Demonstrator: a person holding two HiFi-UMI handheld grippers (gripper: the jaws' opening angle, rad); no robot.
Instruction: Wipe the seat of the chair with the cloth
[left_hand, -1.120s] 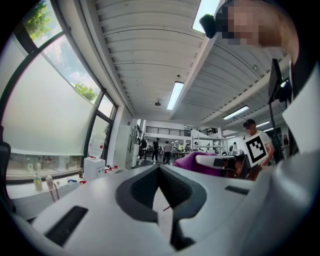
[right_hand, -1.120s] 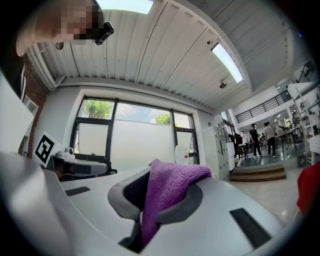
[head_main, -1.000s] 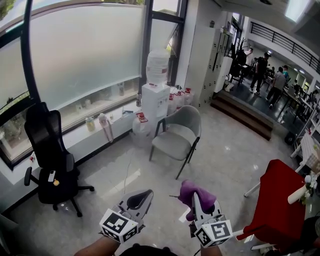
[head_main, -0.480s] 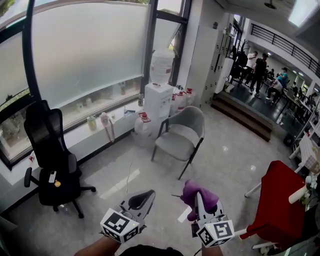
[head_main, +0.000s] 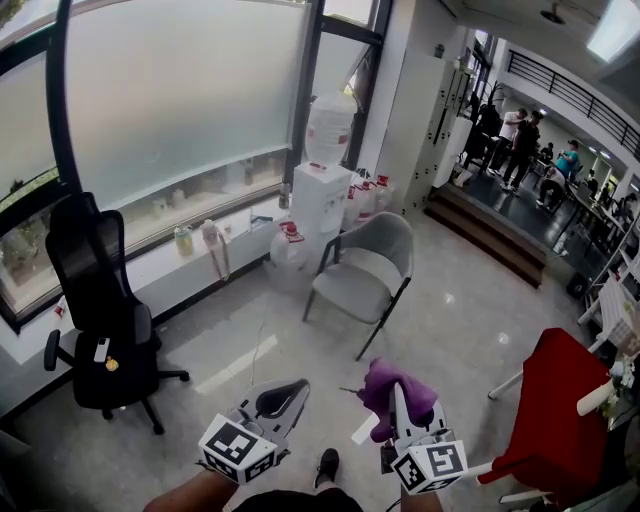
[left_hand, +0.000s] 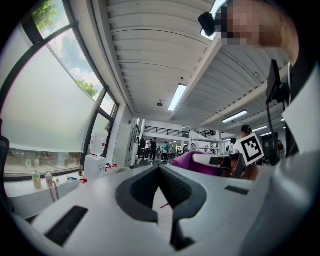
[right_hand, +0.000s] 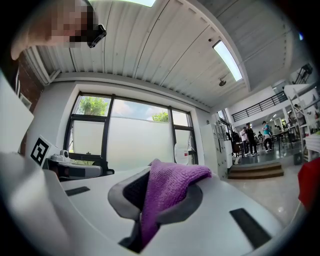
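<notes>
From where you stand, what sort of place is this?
Most likely an office break corner: a water dispenser with a big bottle stands by the frosted window, a black swivel chair and a grey armchair sit on the shiny floor, and people stand up the steps behind.

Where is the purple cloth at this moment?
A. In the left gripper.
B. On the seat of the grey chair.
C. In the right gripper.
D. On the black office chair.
C: the purple cloth hangs clamped between the jaws of the right gripper, not yet at the grey chair.
</notes>
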